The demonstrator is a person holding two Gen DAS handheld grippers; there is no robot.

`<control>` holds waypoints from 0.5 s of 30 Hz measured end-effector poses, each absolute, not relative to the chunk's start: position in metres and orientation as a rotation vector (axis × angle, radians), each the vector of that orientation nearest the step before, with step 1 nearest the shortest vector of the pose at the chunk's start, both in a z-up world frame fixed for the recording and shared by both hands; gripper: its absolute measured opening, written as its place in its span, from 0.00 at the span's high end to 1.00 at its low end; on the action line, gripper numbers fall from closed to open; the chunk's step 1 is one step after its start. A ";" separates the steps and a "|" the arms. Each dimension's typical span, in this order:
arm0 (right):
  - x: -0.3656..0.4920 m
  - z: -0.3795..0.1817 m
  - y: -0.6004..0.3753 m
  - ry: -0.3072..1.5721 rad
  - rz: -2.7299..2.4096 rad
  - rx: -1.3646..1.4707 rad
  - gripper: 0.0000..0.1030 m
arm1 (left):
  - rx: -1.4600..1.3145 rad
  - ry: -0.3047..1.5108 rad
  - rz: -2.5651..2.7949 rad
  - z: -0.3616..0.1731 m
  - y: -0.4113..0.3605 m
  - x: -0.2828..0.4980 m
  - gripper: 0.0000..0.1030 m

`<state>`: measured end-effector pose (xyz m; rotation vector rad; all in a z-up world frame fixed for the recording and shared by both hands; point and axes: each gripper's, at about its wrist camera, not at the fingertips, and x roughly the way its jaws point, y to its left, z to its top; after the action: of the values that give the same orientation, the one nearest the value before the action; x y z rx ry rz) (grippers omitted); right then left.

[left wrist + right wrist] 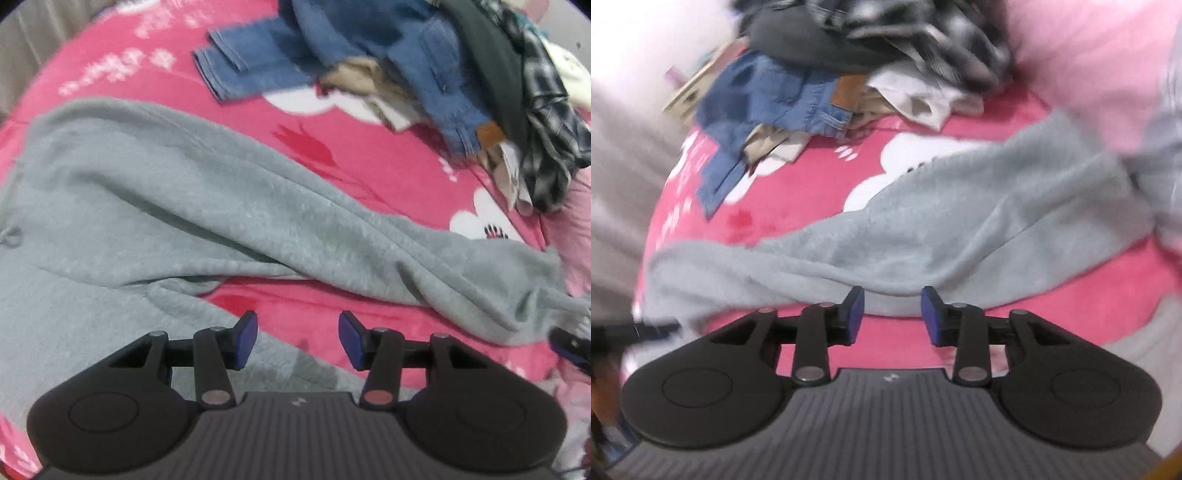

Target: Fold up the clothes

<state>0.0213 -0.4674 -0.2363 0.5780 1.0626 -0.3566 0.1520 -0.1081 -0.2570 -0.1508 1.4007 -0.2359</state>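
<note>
**Grey fleece garment spread for folding**

The grey fleece garment lies rumpled across the pink bed cover, near the clothes pile. Left claw and right claw hover wide, empty, likely seeking edges.

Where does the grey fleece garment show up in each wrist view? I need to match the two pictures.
Left wrist view: the grey fleece garment fills the left and centre, running to the right edge, beyond the open left hand-held gripper.
Right wrist view: it crosses the middle as a band, just past the open right hand-held gripper.
Shared landmark: the blue jeans in the clothes pile behind it.
</note>
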 end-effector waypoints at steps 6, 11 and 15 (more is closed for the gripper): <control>0.053 -0.235 -0.450 1.125 -0.564 0.798 0.53 | -0.231 1.480 -0.286 -0.261 -0.103 0.202 0.51; 0.058 -0.234 -0.465 1.060 -0.709 0.887 0.47 | -0.286 1.478 -0.309 -0.263 -0.103 0.246 0.48; 0.066 -0.246 -0.487 1.044 -0.774 0.933 0.42 | -0.294 1.549 -0.242 -0.289 -0.119 0.275 0.49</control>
<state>0.0665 -0.4874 -0.2455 0.9335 1.0443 -0.7738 0.2753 -0.1189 -0.2887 -0.2941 1.5494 -0.2425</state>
